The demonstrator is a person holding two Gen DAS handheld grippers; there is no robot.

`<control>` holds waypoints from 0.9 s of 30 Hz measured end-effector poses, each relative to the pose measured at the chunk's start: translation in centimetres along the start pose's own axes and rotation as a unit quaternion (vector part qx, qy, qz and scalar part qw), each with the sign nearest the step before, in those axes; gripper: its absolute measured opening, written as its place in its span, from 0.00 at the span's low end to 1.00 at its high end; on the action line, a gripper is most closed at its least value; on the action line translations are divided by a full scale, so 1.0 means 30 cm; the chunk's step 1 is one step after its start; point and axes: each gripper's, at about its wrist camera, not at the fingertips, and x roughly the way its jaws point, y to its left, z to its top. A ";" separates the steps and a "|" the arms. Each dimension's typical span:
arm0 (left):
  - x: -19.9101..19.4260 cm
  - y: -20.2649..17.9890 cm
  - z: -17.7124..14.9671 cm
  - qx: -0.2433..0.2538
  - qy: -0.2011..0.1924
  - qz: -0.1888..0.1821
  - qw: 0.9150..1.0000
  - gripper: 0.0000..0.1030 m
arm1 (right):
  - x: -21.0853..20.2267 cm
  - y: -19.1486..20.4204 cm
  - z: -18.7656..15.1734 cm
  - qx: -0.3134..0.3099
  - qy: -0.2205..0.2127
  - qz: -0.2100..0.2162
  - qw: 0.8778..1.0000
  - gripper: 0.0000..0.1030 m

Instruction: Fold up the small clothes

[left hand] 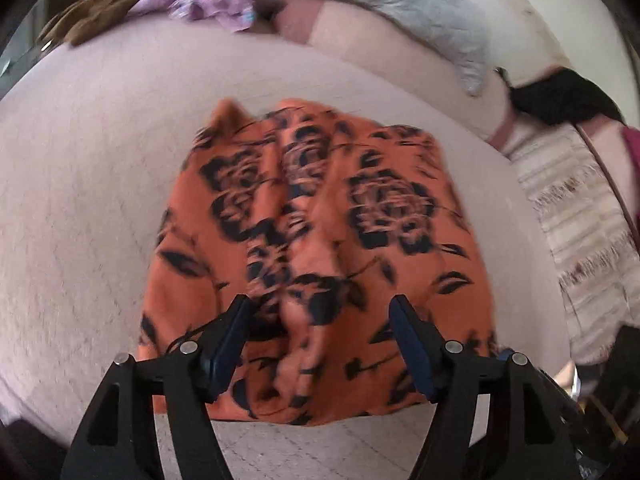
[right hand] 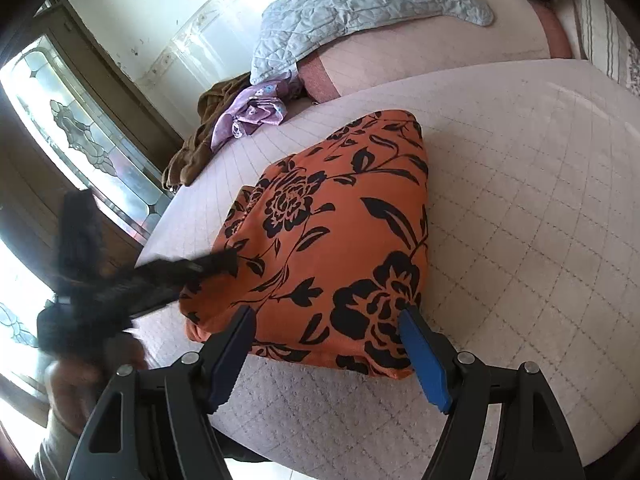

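An orange garment with black flowers (left hand: 320, 216) lies folded on the pale quilted bed (left hand: 80, 184); it also shows in the right wrist view (right hand: 340, 240). My left gripper (left hand: 320, 312) is open just above the garment's near part, with nothing between its fingers. It appears blurred in the right wrist view (right hand: 208, 268), at the garment's left edge. My right gripper (right hand: 326, 320) is open over the garment's near edge, holding nothing.
A grey quilted pillow (right hand: 360, 8), a purple floral cloth (right hand: 252, 112) and a brown cloth (right hand: 200, 140) lie at the bed's far end. A striped fringed cloth (left hand: 580, 220) and a black item (left hand: 568, 96) lie at the bed's right. A stained-glass window (right hand: 80, 128) stands left.
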 end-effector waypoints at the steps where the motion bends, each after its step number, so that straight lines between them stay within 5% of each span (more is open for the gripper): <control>1: -0.009 0.014 -0.005 -0.016 -0.005 -0.009 1.000 0.69 | -0.005 -0.001 -0.001 0.000 -0.001 0.003 1.000 0.75; 6: 0.017 0.023 -0.019 -0.011 0.016 -0.012 1.000 0.63 | -0.032 -0.038 -0.011 0.007 -0.005 -0.004 1.000 0.75; 8: 0.042 0.028 -0.017 -0.019 0.036 -0.018 0.999 0.23 | -0.028 -0.051 -0.012 0.014 -0.001 -0.008 1.000 0.75; 10: 0.024 0.030 -0.003 -0.024 0.030 -0.037 0.999 0.16 | -0.035 -0.046 -0.012 0.014 -0.002 -0.010 1.000 0.75; 15: -0.248 -0.056 0.025 0.040 -0.099 -0.057 0.993 0.14 | -0.055 -0.004 0.007 -0.007 -0.008 -0.020 1.000 0.75; 17: -0.283 -0.049 0.001 0.064 -0.127 -0.028 0.990 0.15 | -0.058 0.011 0.018 -0.012 -0.008 -0.025 1.000 0.75; 22: -0.014 0.175 -0.066 -0.016 -0.009 0.014 1.000 0.15 | -0.031 0.036 0.030 -0.019 0.000 -0.031 0.999 0.75; 27: -0.151 0.099 -0.062 0.006 -0.078 0.001 0.997 0.15 | 0.001 0.053 0.010 -0.033 0.019 -0.038 0.999 0.75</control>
